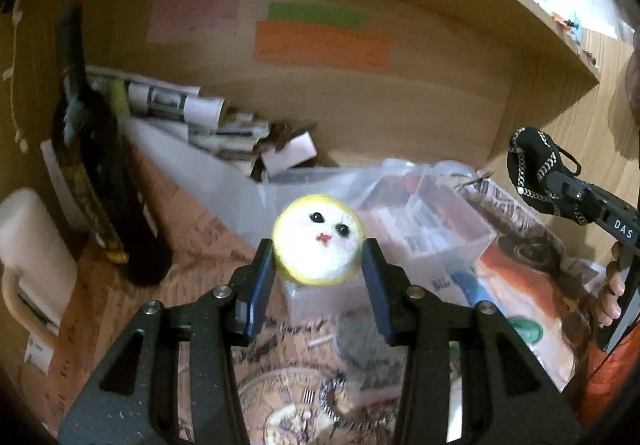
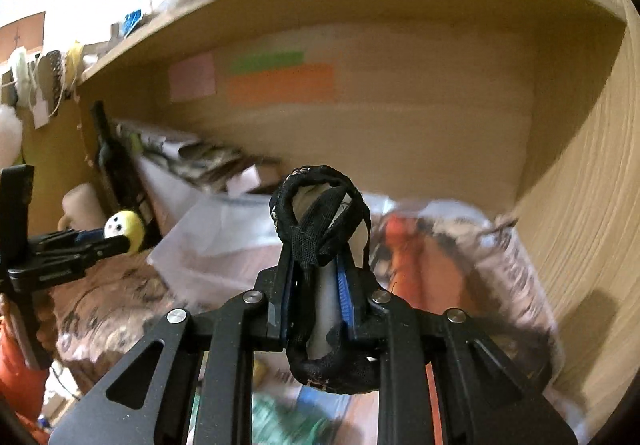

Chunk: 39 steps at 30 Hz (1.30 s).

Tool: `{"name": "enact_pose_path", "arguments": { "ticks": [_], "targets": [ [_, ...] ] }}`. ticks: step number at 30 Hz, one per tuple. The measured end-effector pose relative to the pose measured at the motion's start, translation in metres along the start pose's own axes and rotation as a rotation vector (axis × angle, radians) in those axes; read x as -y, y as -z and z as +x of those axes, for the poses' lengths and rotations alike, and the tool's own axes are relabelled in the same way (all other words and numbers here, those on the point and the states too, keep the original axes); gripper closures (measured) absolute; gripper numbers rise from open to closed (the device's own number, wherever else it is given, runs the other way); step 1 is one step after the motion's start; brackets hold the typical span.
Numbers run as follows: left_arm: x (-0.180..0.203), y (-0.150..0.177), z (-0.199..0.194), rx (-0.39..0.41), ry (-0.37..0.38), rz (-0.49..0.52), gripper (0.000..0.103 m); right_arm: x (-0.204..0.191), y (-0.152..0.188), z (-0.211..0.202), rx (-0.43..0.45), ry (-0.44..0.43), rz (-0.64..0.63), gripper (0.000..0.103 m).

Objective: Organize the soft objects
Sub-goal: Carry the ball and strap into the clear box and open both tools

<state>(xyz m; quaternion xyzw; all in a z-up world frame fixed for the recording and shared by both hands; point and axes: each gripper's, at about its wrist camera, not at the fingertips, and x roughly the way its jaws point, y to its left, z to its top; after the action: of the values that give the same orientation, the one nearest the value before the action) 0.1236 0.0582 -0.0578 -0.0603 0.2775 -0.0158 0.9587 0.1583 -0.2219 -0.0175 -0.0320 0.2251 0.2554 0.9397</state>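
My left gripper [image 1: 319,245] is shut on a round soft toy [image 1: 318,239], white-faced with black eyes, a red mouth and a yellow rim, held above the cluttered desk. It also shows in the right wrist view [image 2: 125,231], in the left gripper [image 2: 120,241] at the far left. My right gripper [image 2: 320,257] is shut on a black fabric piece with chain trim [image 2: 320,205], looped above and hanging below the fingers. In the left wrist view the same black piece [image 1: 534,161] is held up at the right by the right gripper [image 1: 550,179].
A wooden shelf [image 1: 520,9] overhangs the desk, with pink, green and orange notes [image 1: 320,45] on the back wall. A dark bottle [image 1: 100,173], a cream mug [image 1: 32,257], a clear plastic box [image 1: 432,229], papers and printed cloths crowd the surface.
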Motion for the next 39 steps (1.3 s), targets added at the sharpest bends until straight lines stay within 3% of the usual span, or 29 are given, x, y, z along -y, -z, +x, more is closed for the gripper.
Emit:
{"name": "enact_pose_path", "arguments": {
  "ticks": [10, 22, 30, 34, 39],
  "targets": [
    [0.01, -0.032, 0.046, -0.059, 0.022, 0.01, 0.06, -0.009, -0.025, 0.028, 0.02, -0.011, -0.047, 0.086],
    [0.017, -0.021, 0.126, -0.265, 0.038, 0.057, 0.06, -0.019, -0.006, 0.114, -0.21, -0.11, -0.034, 0.086],
    [0.026, -0.01, 0.142, -0.29, 0.011, 0.124, 0.059, -0.016, 0.016, 0.155, -0.36, -0.138, 0.01, 0.085],
    [0.031, -0.009, 0.143, -0.288, 0.017, 0.136, 0.052, -0.02, 0.02, 0.159, -0.38, -0.134, -0.001, 0.081],
    [0.028, -0.013, 0.134, -0.265, 0.036, 0.114, 0.047, -0.024, 0.016, 0.15, -0.342, -0.092, -0.04, 0.059]
  ]
}}
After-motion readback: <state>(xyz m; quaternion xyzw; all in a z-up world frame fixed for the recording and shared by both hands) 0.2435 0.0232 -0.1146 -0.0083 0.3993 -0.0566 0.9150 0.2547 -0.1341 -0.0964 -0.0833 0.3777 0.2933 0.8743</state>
